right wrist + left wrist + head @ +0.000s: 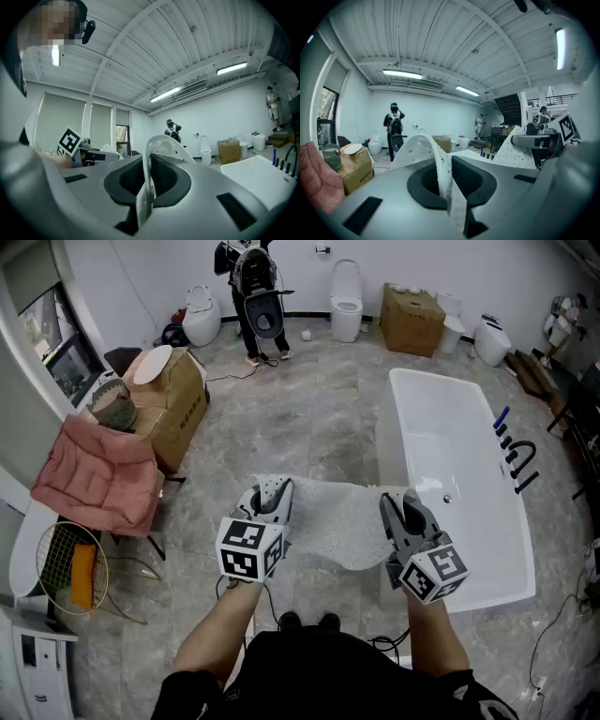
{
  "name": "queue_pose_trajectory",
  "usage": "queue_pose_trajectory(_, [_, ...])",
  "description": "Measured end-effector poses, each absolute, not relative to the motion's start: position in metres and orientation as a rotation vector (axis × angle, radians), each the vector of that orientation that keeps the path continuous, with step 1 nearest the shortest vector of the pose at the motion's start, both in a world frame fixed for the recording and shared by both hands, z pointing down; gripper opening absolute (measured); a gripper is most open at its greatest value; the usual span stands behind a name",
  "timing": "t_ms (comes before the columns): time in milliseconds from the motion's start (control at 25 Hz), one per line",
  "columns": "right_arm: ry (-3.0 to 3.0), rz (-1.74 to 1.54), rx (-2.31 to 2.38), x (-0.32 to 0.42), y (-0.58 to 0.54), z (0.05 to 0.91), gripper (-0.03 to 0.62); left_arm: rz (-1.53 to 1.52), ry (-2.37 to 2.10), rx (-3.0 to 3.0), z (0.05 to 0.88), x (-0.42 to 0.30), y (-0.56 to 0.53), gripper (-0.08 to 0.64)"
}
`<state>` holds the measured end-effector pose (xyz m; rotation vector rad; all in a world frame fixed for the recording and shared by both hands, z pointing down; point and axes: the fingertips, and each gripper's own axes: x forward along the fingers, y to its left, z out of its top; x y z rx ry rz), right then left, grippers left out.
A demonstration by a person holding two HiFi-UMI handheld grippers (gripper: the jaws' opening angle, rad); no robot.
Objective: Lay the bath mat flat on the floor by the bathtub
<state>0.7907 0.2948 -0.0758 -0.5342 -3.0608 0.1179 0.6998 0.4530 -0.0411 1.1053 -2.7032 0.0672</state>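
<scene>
Grey stone-tile floor [309, 418], open room with white walls. A white freestanding bathtub [459, 456] runs along the right side of the head view, with a black faucet [520, 460] on its far rim.

The bath mat [342, 517] is white, dotted with small holes, and off the floor. It hangs stretched between the two grippers and sags in the middle. In the head view it sits just beside the tub's near long side, its right end overlapping the tub's edge. Whether it touches the rim cannot be told.

To the left stands a cardboard box [178, 399] with a pink cushion [98, 474] in front of it. A second box [411, 320] and a toilet [346, 296] stand at the far wall. A person [255, 296] stands well back, near the wall.

Left gripper [272, 491]: jaws pressed together on the mat's left end. In the left gripper view the mat's edge stands pinched between the dark pads and curls upward above them.

Right gripper [398, 507]: jaws likewise clamped on the mat's right end. The right gripper view shows a thin white fold nipped between the pads, rising in a loop.

Both grippers are held out in front of the body, well apart, with the mat spanning the gap between them.
</scene>
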Motion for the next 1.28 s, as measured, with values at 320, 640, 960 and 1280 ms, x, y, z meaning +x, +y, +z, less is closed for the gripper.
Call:
queue_pose_trajectory(320, [-3.057, 0.107, -0.553, 0.800, 0.288, -0.069, 0.026, 0.070, -2.700, 1.094, -0.034, 0.708, 0.445, 0.031])
queue_pose_trajectory(640, [-3.035, 0.057, -0.532, 0.806, 0.268, -0.059, 0.028, 0.064, -2.675, 1.058, -0.016, 0.712, 0.438, 0.032])
queue_pose_trajectory(960, [-2.967, 0.116, -0.574, 0.771, 0.272, -0.034, 0.028, 0.066, -2.661, 1.063, -0.006, 0.681, 0.426, 0.034])
queue_pose_trajectory(1280, [-2.941, 0.101, -0.559, 0.672, 0.285, -0.025, 0.028, 0.026, -2.641, 1.055, 0.005, 0.586, 0.444, 0.034])
